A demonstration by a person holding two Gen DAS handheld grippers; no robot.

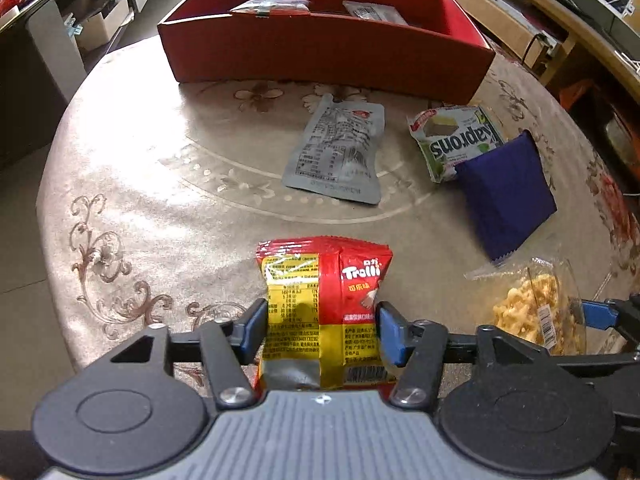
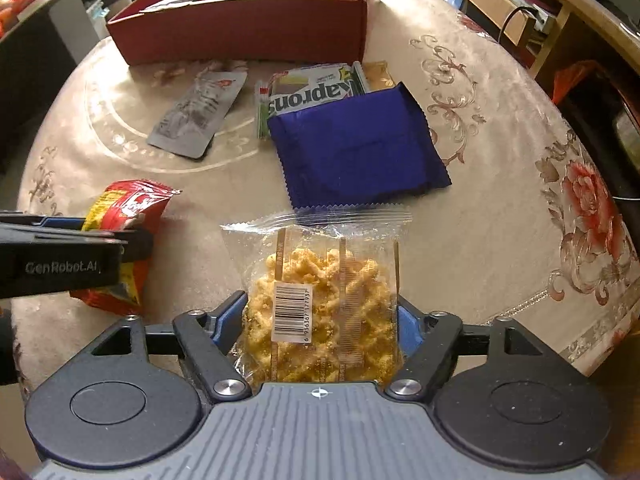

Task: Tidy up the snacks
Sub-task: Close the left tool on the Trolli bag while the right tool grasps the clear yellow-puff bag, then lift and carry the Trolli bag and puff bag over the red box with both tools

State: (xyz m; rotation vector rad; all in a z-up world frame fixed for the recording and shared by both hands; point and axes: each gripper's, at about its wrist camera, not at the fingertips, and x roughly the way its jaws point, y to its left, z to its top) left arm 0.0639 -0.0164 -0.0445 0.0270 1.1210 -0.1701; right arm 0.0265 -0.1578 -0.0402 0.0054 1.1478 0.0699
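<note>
A red and yellow Trolli packet stands upright between the blue pads of my left gripper, which is shut on its sides. In the right wrist view that packet hangs tilted just above the cloth. My right gripper is shut on a clear bag of yellow puffed snacks, pads pressing both sides; the bag also shows at the right of the left wrist view. The red cardboard box stands at the far side with two packets inside.
On the round table's patterned cloth lie a silver pouch, a green Kaprons wafer pack and a dark blue packet leaning on it. A small gold packet sits behind the wafers. Shelves and furniture ring the table.
</note>
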